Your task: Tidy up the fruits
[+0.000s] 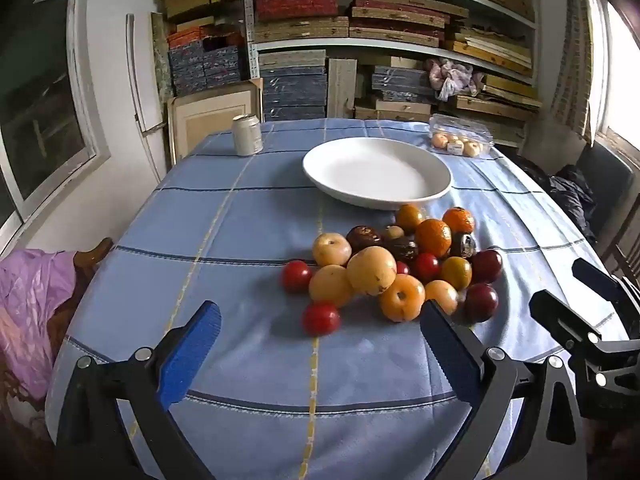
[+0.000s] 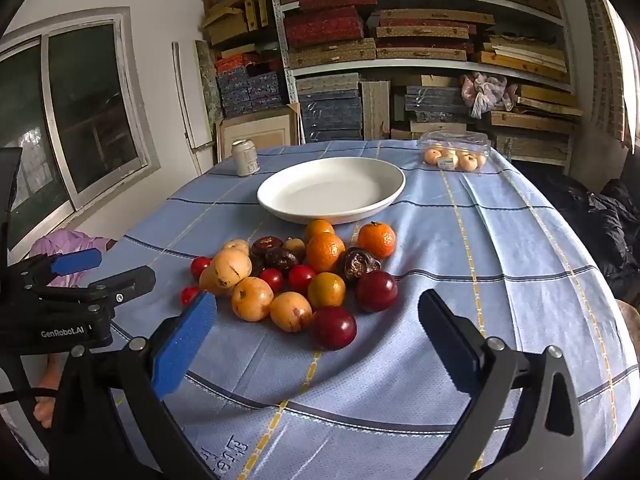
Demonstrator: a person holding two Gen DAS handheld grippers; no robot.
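We hold the left hand-held gripper (image 1: 320,344) and right hand-held gripper (image 2: 316,334) spread wide, gripping nothing, above the counter (image 2: 500,280). The fruit pile (image 2: 296,276) lies just before the white plate (image 2: 332,190); its long axis is unclear. The left hand-held gripper's body reads "GenRobot.AI".

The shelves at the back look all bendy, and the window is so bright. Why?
In both views the fisheye lens bows the shelves and the table edges, and darkens the corners. In the left wrist view the window at the right is blown out white. That light casts soft shadows left of the fruit and leaves a sheen in the plate.
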